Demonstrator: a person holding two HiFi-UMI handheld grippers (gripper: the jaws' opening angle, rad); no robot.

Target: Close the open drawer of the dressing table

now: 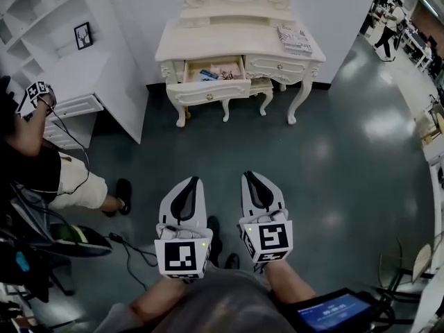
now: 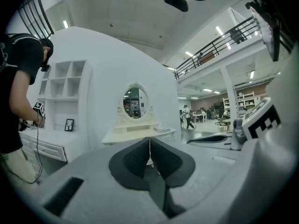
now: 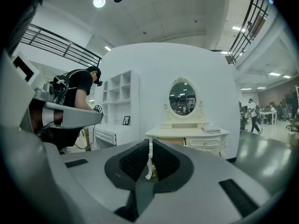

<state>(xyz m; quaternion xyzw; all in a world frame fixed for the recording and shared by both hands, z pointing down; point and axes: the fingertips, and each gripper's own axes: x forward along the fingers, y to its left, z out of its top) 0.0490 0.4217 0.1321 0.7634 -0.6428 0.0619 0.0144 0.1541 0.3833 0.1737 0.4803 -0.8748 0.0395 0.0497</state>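
Note:
The cream dressing table (image 1: 239, 44) stands against the white wall far ahead of me, with an oval mirror (image 3: 182, 96) on top. Its left drawer (image 1: 210, 82) is pulled out and small items lie inside; the right drawer (image 1: 281, 66) is pushed in. Both grippers hang low in front of me, well short of the table. My left gripper (image 1: 190, 181) (image 2: 149, 142) is shut with nothing between its pads. My right gripper (image 1: 252, 176) (image 3: 150, 144) is likewise shut and empty. In the right gripper view the dressing table (image 3: 187, 135) sits straight ahead.
A stool (image 1: 261, 87) is tucked under the table and books (image 1: 295, 40) lie on its right end. At left a person (image 1: 41, 165) works a gripper at a white drawer cabinet (image 1: 73, 109) beside a shelf unit (image 1: 41, 5). Cables (image 1: 132, 252) trail over the dark floor.

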